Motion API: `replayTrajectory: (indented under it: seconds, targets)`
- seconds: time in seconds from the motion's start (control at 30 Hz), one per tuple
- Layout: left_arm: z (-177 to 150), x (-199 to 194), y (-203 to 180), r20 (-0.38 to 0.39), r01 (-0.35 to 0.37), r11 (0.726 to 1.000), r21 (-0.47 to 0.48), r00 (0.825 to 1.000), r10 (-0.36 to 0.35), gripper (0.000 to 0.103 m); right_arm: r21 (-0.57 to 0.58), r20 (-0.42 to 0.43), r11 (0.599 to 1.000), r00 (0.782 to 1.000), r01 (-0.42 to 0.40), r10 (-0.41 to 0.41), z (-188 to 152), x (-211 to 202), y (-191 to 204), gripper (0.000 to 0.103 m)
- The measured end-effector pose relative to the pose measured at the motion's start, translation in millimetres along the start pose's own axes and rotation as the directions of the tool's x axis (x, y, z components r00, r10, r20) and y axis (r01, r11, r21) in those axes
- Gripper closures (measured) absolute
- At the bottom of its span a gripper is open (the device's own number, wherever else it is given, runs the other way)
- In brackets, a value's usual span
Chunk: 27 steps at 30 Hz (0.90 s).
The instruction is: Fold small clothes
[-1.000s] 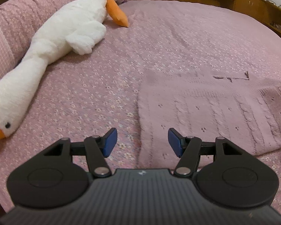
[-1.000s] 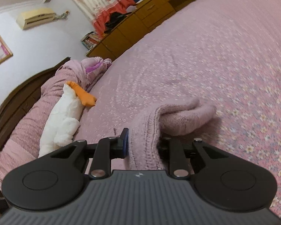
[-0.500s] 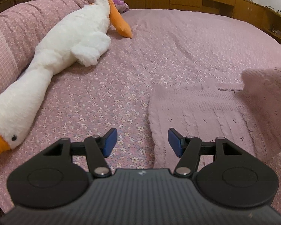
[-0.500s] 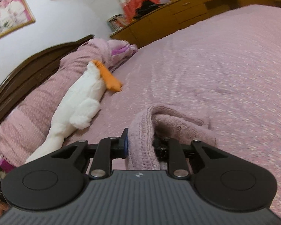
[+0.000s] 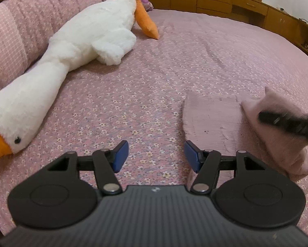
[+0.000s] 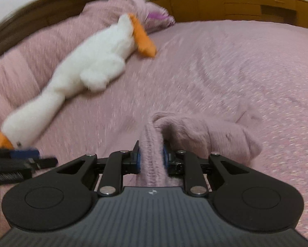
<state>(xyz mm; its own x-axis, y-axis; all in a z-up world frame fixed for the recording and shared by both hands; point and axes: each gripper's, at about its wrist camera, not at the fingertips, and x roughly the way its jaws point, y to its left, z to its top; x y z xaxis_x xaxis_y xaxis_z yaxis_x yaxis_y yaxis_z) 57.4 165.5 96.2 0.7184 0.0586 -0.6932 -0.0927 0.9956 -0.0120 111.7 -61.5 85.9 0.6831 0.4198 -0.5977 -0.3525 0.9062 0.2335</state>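
Sweater (image 6: 197,131) (pink cable knit) bunches, pinched in right claw (image 6: 151,157).

A home bedroom: wide bed under pink floral bedspread (image 5: 174,65), white plush goose toy (image 5: 82,41), dark wooden headboard (image 6: 41,10), wooden drawer cabinets (image 5: 215,0).

We see one small knitted garment (image 5: 211,119), pale dusty pink, lying on the flowered pink bedspread at the near right of the bed. Part of it lies flat, its left edge running straight from far to near, the knit blurred but with a few small eyelet holes showing. Its right portion (image 5: 277,131) is raised off the bed and bunched into a soft peak. In the right wrist view a ribbed fold of the knit (image 6: 152,160) stands upright, and the rest (image 6: 215,135) trails away to the right in a rounded hump.
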Motion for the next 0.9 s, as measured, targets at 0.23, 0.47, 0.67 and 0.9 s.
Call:
replayTrajectory:
  seconds: [0.23, 0.47, 0.67, 0.9]
  targets:
    - [-3, 9, 9, -0.003, 0.028, 0.999, -0.028, 1.000, -0.028, 0.041, -0.040, -0.020, 0.999, 1.000, 0.000, -0.001, -21, 38, 21, 0.058]
    - [1, 10, 3, 0.004, 0.103, 0.992, -0.073, 0.995, -0.103, 0.041, -0.042, -0.018, 0.993, 0.994, -0.107, 0.106, -27, 14, 25, 0.043]
    - [6, 5, -17, 0.026, 0.167, 0.984, -0.055, 0.986, -0.166, 0.041, -0.032, 0.027, 0.990, 0.990, -0.137, 0.137, -28, -24, 11, 0.037]
    - [10, 10, -55, 0.024, 0.221, 0.975, 0.023, 0.975, -0.222, 0.041, 0.011, 0.099, 1.000, 0.995, -0.017, 0.016, -38, -61, -32, 0.034]
